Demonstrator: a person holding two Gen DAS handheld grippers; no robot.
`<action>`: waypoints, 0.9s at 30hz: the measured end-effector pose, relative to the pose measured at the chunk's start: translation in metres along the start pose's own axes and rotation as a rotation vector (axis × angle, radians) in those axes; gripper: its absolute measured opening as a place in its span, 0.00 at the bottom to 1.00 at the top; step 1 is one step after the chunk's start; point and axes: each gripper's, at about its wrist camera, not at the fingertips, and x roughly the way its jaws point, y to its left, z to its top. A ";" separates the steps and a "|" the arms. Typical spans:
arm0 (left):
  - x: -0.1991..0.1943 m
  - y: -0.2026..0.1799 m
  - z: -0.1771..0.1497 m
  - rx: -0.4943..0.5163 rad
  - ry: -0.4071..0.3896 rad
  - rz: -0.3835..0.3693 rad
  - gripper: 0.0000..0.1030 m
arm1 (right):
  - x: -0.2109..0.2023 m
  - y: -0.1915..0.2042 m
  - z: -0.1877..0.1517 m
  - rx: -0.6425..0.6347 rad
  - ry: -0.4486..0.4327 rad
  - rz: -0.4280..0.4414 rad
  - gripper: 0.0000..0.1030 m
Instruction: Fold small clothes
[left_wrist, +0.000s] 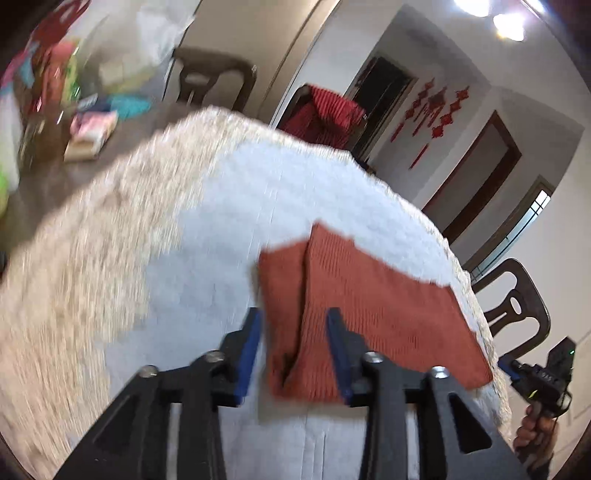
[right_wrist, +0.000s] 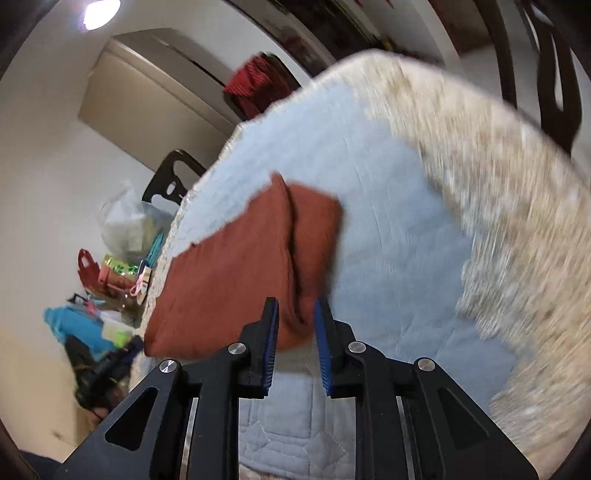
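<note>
A rust-red knitted garment (left_wrist: 373, 314) lies folded on a pale blue quilted mat (left_wrist: 229, 221); one flap overlaps along a crease. My left gripper (left_wrist: 295, 332) is open, its blue-padded fingers either side of the garment's near left edge, just above it. In the right wrist view the same garment (right_wrist: 236, 266) lies on the mat (right_wrist: 388, 240). My right gripper (right_wrist: 295, 325) is open, its fingers astride the garment's near corner. Both views are motion-blurred. The right gripper and the hand holding it also show in the left wrist view (left_wrist: 539, 380) beyond the table edge.
The mat lies on a beige woven tablecloth (left_wrist: 92, 258). Boxes and colourful packets (left_wrist: 88, 125) sit at the table's far left. Dark wooden chairs (left_wrist: 517, 302) stand around the table; one holds a red cloth (left_wrist: 325, 114). Bags (right_wrist: 122, 236) are piled by the wall.
</note>
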 end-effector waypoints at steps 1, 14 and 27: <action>0.007 -0.004 0.009 0.024 0.002 -0.006 0.42 | 0.003 0.004 0.007 -0.020 -0.016 -0.006 0.20; 0.133 -0.036 0.053 0.136 0.229 0.046 0.43 | 0.121 0.027 0.069 -0.198 0.154 -0.104 0.20; 0.120 -0.038 0.061 0.117 0.140 -0.008 0.09 | 0.109 0.029 0.080 -0.206 0.103 -0.053 0.02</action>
